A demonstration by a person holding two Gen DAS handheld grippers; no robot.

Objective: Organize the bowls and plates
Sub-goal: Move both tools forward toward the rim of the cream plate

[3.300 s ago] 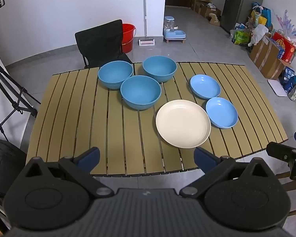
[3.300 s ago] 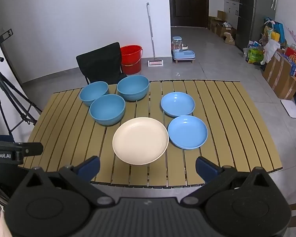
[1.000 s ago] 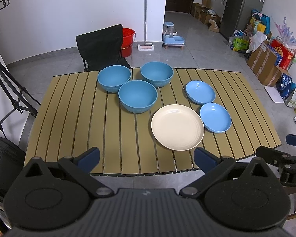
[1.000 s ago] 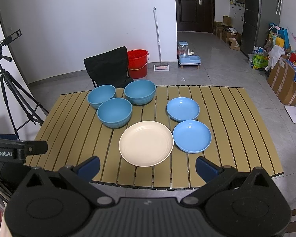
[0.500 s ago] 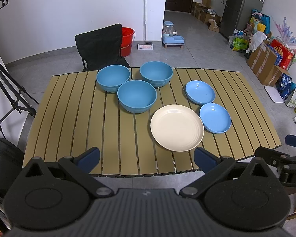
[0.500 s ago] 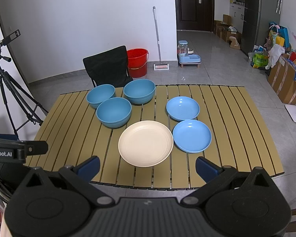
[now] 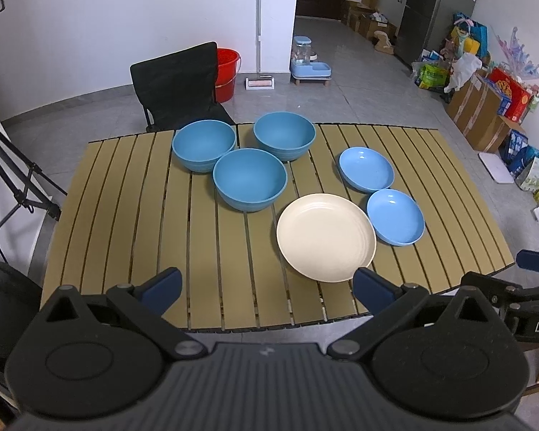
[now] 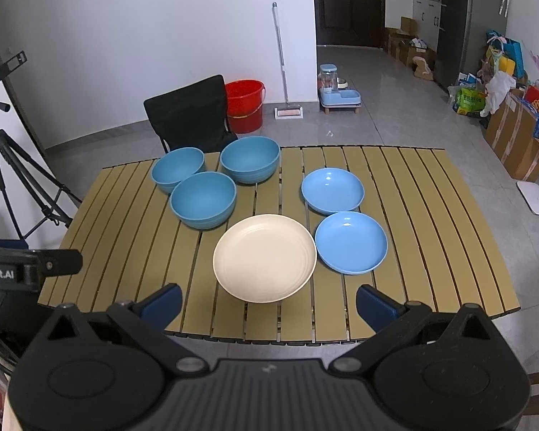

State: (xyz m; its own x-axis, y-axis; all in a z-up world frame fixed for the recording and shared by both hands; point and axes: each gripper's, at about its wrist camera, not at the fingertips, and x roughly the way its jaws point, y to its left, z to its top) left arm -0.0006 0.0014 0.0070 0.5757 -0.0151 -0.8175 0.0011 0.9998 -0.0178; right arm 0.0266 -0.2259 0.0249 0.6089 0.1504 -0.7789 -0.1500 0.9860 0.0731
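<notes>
Grippers (image 7: 267, 289) nearer slatted table (image 7: 125, 215) than before; dishes unmoved

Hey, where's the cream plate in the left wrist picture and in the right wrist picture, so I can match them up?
Left wrist view: the cream plate sits right of centre on the slatted table, near its front edge.
Right wrist view: the cream plate sits at the centre, near the table's front edge.
Shared landmark: the red bucket beside the black chair, beyond the table's far edge in both views.
</notes>
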